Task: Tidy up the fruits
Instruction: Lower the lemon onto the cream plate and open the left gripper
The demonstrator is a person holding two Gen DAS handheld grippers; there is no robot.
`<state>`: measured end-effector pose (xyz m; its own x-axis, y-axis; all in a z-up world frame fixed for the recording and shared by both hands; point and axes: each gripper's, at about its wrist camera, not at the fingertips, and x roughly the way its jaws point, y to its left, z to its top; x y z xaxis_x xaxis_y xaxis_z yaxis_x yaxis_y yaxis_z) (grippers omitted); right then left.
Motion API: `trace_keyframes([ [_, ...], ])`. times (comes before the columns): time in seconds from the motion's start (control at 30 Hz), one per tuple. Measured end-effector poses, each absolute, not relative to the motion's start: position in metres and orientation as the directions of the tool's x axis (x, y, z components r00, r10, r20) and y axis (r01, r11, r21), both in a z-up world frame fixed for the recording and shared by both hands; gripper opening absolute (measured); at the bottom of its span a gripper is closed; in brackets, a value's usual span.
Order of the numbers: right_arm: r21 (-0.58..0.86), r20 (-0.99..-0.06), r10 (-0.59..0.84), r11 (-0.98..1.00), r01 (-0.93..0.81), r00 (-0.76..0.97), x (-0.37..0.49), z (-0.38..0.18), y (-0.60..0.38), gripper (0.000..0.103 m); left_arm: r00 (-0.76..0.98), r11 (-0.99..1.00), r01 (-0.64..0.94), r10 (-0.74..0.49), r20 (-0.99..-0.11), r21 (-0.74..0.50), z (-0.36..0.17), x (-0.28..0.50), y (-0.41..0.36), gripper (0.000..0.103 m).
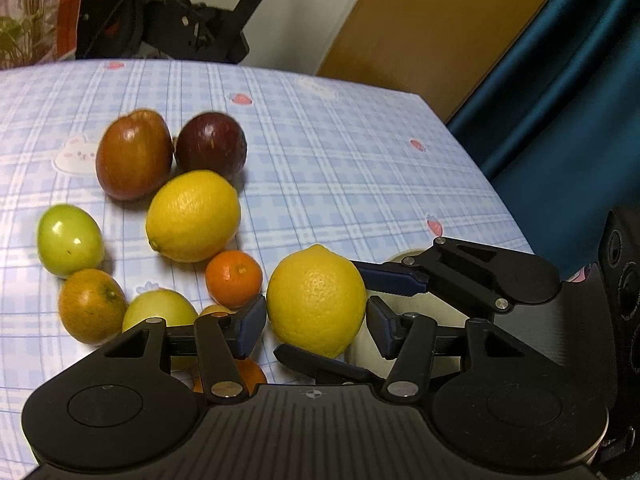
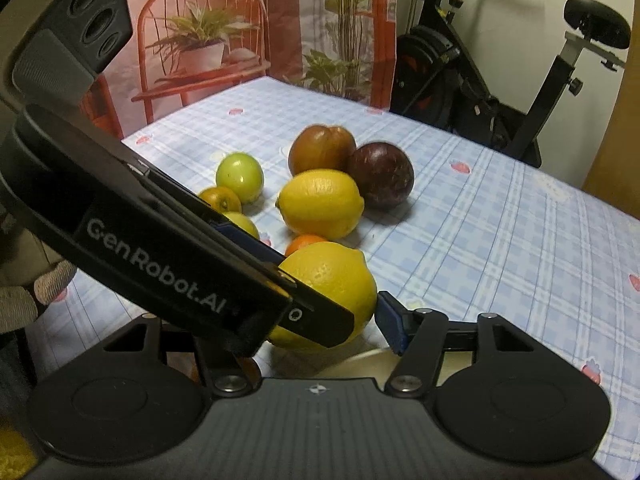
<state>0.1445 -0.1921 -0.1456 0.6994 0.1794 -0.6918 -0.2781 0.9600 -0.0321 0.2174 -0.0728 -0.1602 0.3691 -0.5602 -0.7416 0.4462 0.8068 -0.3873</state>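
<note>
A yellow lemon (image 1: 316,300) (image 2: 332,276) hangs just above the checked tablecloth (image 1: 360,160), with both grippers around it. My left gripper (image 1: 316,326) has a pad on each side of the lemon, seemingly just off the skin. My right gripper (image 2: 316,320) is shut on it: one pad presses the lemon's right side, and the other is hidden behind the left gripper's fingers (image 2: 320,312). In the left wrist view the right gripper's fingers (image 1: 396,280) clamp the lemon from above and below. A cream round container (image 1: 360,348) lies under it, mostly hidden.
Loose fruit lies beyond: a second lemon (image 1: 192,216), a brown-red apple (image 1: 134,154), a dark purple fruit (image 1: 211,146), a green fruit (image 1: 70,240), small oranges (image 1: 234,278). The table edge (image 1: 500,208) drops off at the right. A gloved hand (image 2: 20,300) is at the left.
</note>
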Motion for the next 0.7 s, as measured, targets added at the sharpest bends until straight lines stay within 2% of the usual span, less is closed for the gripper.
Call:
trace_keyframes([
  [0.13, -0.067, -0.665, 0.157, 0.961, -0.267, 0.730, 0.136, -0.132, -0.191, 0.063, 0.393, 0.794, 0.498, -0.566, -0.725, -0.349, -0.142, 0.209, -0.083, 0.058],
  [0.33, -0.047, -0.640, 0.116, 0.981, -0.189, 0.760, 0.116, -0.123, -0.211, 0.063, 0.361, 0.751, 0.573, -0.589, -0.723, -0.326, -0.134, 0.202, -0.113, 0.058],
  [0.7, 0.035, -0.662, 0.076, 0.997, -0.071, 0.745, 0.088, -0.141, -0.253, 0.063, 0.281, 0.723, 0.614, -0.575, -0.768, -0.317, -0.159, 0.198, -0.159, 0.058],
])
